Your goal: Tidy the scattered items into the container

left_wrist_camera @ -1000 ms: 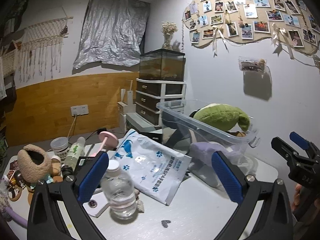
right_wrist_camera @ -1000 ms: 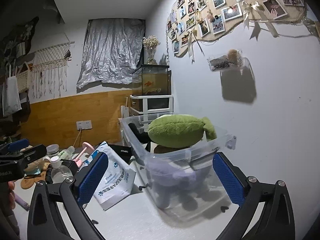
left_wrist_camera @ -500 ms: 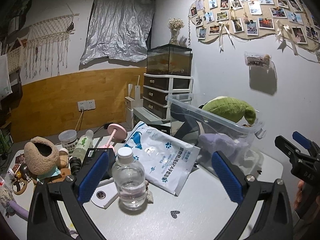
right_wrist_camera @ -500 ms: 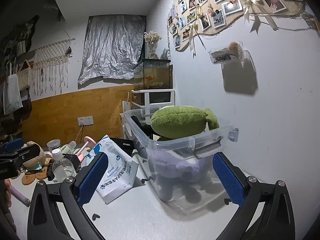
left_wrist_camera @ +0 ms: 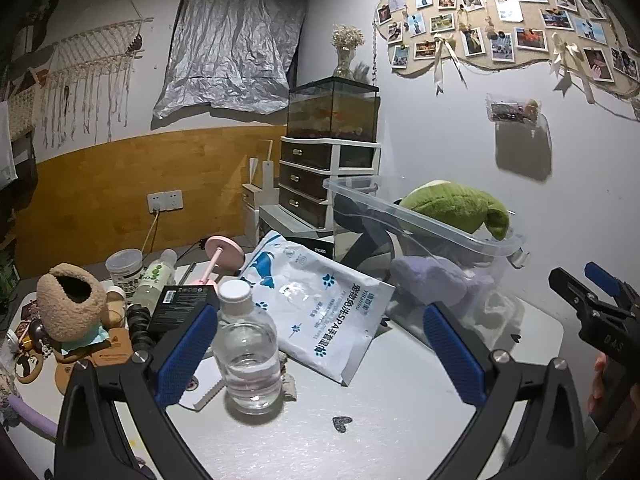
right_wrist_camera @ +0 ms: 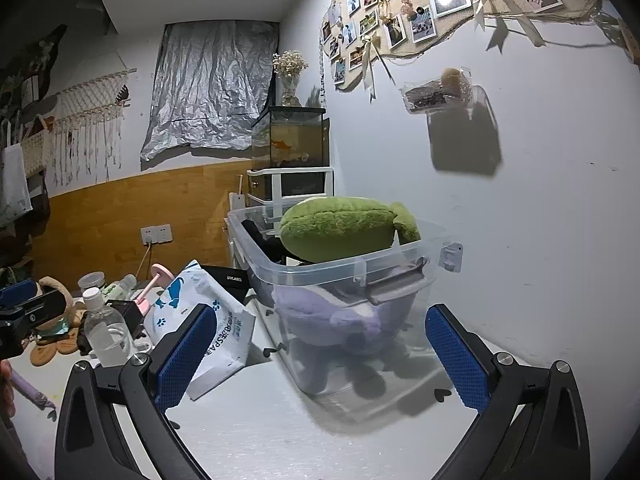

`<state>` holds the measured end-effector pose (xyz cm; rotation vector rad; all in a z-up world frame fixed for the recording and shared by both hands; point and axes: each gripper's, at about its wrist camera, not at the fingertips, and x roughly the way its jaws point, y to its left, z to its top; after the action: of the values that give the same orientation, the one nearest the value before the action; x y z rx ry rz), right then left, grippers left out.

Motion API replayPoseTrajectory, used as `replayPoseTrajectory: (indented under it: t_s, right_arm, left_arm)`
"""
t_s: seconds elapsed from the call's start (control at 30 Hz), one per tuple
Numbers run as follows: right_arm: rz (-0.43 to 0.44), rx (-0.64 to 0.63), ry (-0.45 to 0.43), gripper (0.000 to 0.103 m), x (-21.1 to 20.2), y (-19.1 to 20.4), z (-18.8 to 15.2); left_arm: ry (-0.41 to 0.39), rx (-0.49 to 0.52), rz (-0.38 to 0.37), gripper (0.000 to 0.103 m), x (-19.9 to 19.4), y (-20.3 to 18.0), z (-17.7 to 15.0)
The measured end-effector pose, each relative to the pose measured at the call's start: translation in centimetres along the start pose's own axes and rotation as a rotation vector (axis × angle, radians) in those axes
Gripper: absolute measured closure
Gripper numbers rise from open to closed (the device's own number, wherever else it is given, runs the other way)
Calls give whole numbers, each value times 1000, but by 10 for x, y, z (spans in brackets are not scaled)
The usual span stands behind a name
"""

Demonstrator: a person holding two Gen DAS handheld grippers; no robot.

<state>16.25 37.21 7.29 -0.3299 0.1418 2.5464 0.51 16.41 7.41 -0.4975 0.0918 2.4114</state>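
Table (left_wrist_camera: 400,432) carries everything, white and cluttered at its left end. Bin (right_wrist_camera: 344,272), clear plastic, stands at the right against the wall, with a green plush (right_wrist_camera: 340,228) bulging above its rim and a purple plush (right_wrist_camera: 340,316) pressed against its near wall. Pouch (left_wrist_camera: 316,304), white with blue paw prints and a whale, leans against the bin; its print reads "SPA" among Chinese characters. Bottle (left_wrist_camera: 248,356) of clear liquid, white-capped, stands upright near the left gripper (left_wrist_camera: 320,356), just beside its left finger. Black box (left_wrist_camera: 182,304) lies behind the bottle, its label too small to read. Both the left gripper and the right gripper (right_wrist_camera: 320,356) have fingers wide apart, holding nothing.
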Motion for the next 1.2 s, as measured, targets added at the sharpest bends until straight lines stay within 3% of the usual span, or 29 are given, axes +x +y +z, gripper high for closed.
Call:
replayPoseTrajectory:
  t_s: [0.53, 1.2]
  right_arm:
    - [-49, -15, 23, 0, 11, -11, 15]
    - [-71, -12, 38, 0, 21, -13, 22]
  left_arm:
    - [27, 29, -62, 0, 26, -24, 12]
    - [40, 28, -65, 0, 39, -21, 22]
